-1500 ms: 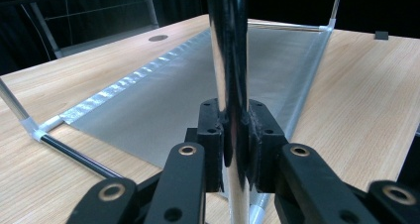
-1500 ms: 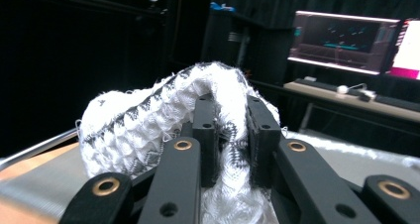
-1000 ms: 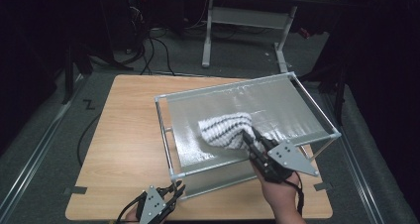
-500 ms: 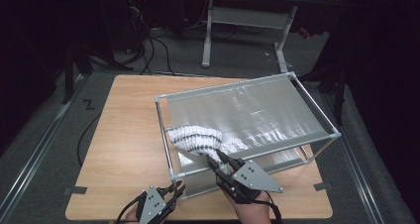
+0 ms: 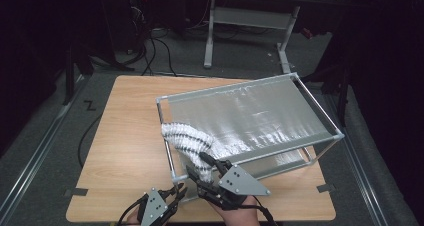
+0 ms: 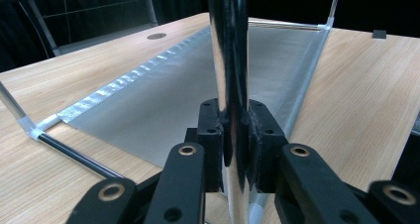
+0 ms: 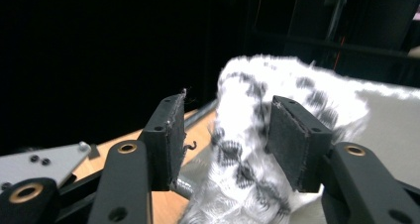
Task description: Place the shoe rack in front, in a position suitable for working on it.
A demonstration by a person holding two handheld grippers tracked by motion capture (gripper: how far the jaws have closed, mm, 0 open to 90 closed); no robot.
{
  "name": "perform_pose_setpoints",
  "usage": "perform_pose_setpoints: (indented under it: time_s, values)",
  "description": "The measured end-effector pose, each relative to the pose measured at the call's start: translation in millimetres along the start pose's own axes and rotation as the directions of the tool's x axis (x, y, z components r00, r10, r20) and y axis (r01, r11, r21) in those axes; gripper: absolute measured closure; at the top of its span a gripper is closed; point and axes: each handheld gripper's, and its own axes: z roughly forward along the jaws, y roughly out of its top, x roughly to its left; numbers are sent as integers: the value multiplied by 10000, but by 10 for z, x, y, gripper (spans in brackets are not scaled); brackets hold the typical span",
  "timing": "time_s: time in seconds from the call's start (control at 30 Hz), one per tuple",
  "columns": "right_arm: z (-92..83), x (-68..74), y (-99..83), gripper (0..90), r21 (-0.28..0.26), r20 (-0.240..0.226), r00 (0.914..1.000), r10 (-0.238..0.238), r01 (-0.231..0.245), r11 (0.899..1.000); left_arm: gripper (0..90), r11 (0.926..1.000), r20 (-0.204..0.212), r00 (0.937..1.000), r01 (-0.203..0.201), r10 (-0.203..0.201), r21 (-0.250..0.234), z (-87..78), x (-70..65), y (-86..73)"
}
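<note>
The step in hand appeared to be the laying of a black-and-white patterned sock [image 5: 192, 142] over the near left rail of a metal drying rack [image 5: 320, 117] with a silvery mesh shelf, standing right of centre on the wooden table [image 5: 125, 136]. In the high view the sock draped across the rack's lower left corner, one end hanging toward the bottom of the frame. The right gripper [image 5: 202, 172], at bottom centre, pointed up-frame at that hanging end; its jaws had just been opening and stood partly apart, with the sock [image 7: 247, 149] between the pads [image 7: 292, 144] but seemingly no longer pressed. The left gripper [image 6: 233, 135], low at the bottom left of the high view [image 5: 172, 198], was clamped tight on an upright post [image 6: 228, 60] of the rack, apparently steadying it. The next move probably called for backing the right gripper away without dragging the sock off the rail.
</note>
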Motion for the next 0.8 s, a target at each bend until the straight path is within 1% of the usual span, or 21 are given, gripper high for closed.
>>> perform_pose_setpoints:
  time_s: [0.07, 0.13, 0.17, 0.27, 0.33, 0.43, 0.53, 0.63, 0.7, 0.77, 0.8]
  values:
    - [-58, -8, 27, 509, -325, 176, 9998, -72, 77, 9994, 786, 10000, 12, 10000, 21, -21, -9, 1, 0, -2]
    - [-96, -49, 53, 530, -574, 403, 9992, 38, -15, 9983, 786, 10000, 17, 10000, 25, -25, -10, 2, 0, -3]
    - [-98, -75, 65, 533, -611, 506, 9987, 103, -72, 9981, 786, 10000, 20, 10000, 27, -27, -2, 1, 1, -3]
    - [-51, -140, 72, 573, -489, 712, 9970, 287, -253, 9985, 786, 10000, 15, 10000, 21, -21, 12, 1, 0, -4]
    - [7, -158, 44, 601, -98, 826, 9961, 306, -299, 9995, 786, 10000, 14, 10000, 2, -2, 37, 0, 1, -4]
    - [65, -131, -11, 607, 356, 668, 9972, 346, -370, 9987, 785, 10000, 32, 10000, -8, 8, 43, 0, 2, -5]
    - [80, -54, -36, 613, 433, 426, 9984, 368, -386, 9983, 785, 10000, 45, 10000, -6, 6, 45, 1, 3, -6]
    - [124, 41, -71, 601, 605, 176, 9997, 197, -207, 9980, 785, 10000, 39, 10000, -24, 24, 87, -2, 2, -5]
    - [146, 90, -92, 573, 597, 235, 9997, 41, -55, 9982, 785, 9999, 41, 10000, -29, 29, 97, -3, 1, -5]
    - [150, 106, -101, 543, 575, 275, 9996, 49, -64, 9983, 784, 9999, 40, 10000, -34, 33, 104, -3, 1, -6]
    - [152, 110, -108, 543, 555, 323, 9995, 4, -22, 9985, 784, 9999, 43, 10000, -34, 33, 100, -2, 1, -7]
